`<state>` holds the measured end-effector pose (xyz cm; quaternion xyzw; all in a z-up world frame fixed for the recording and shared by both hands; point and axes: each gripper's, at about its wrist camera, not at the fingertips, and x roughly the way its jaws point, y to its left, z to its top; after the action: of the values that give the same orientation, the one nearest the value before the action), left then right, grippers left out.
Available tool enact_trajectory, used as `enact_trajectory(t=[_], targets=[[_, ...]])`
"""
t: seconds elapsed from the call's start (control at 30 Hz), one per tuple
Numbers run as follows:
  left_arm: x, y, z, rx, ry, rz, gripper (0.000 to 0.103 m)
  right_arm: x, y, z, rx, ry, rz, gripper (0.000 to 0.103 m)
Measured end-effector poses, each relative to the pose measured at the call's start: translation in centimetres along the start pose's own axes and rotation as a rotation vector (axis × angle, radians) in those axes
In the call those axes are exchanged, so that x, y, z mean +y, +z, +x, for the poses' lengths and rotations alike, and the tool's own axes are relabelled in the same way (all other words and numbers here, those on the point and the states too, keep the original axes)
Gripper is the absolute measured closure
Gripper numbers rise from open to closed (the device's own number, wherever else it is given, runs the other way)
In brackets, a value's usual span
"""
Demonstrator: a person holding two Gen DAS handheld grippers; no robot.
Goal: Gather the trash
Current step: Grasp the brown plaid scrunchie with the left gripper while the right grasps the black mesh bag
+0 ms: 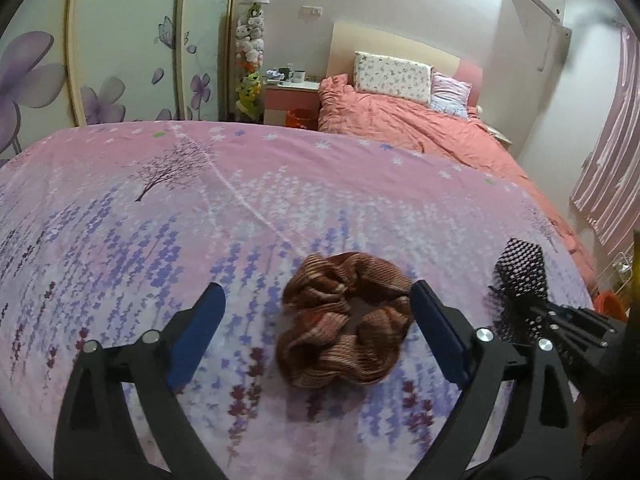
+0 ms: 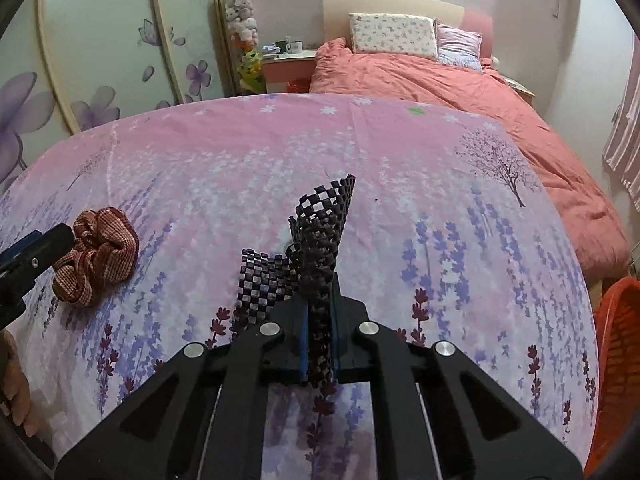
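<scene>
1. My left tool [image 1: 316,312] hangs with its jaws wide apart over the bed [image 1: 160,220].
2. The scrunchie [image 1: 346,318] lies on the bedspread between those jaws; I see its right edge at the right pad, though I cannot tell whether they touch.
3. My right tool [image 2: 319,320] is clamped on the mesh [image 2: 324,232], right of the scrunchie.
4. An orange basket [image 2: 618,360] sits at the near right.

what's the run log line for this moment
left gripper: open around scrunchie | right gripper: shut on black mesh scrap | surface: floral bedspread
</scene>
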<state>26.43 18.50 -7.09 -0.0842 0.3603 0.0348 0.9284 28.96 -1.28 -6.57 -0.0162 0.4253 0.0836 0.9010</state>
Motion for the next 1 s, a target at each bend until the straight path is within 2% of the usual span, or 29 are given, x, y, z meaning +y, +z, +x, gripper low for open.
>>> enact_trajectory(t=[0.1, 0.3, 0.4, 0.57, 0.63, 0.7, 0.8, 1.0], targets=[[-0.6, 0.2, 0.7, 0.02, 0.039, 0.025, 0.012, -0.3, 0.0, 0.2, 0.004, 0.015, 0.019, 0.094], [-1.8, 0.3, 2.1, 0.059, 0.032, 0.072, 0.011, -1.2, -0.4, 0.3, 0.008, 0.042, 0.046, 0.092], [-2.3, 0.0, 2.6, 0.074, 0.037, 0.096, 0.006, -1.4, -0.4, 0.3, 0.009, 0.046, 0.048, 0.091], [-3.0, 0.0, 3.9, 0.121, 0.059, 0.127, 0.008, -1.4, -0.4, 0.3, 0.009, 0.045, 0.047, 0.091], [-3.2, 0.1, 4.3, 0.131, 0.066, 0.138, 0.019, -1.4, -0.4, 0.3, 0.008, 0.045, 0.046, 0.091], [-3.4, 0.0, 4.8, 0.152, 0.066, 0.145, 0.042, -1.4, -0.5, 0.2, 0.006, 0.05, 0.04, 0.092], [-3.4, 0.0, 4.7, 0.14, 0.048, 0.15, 0.061, -1.4, -0.8, -0.2, -0.003, 0.049, 0.022, 0.095], [-3.8, -0.1, 2.8, 0.086, 0.051, 0.173, 0.066, -3.0, -1.6, -2.7, -0.052, 0.083, 0.061, 0.096]])
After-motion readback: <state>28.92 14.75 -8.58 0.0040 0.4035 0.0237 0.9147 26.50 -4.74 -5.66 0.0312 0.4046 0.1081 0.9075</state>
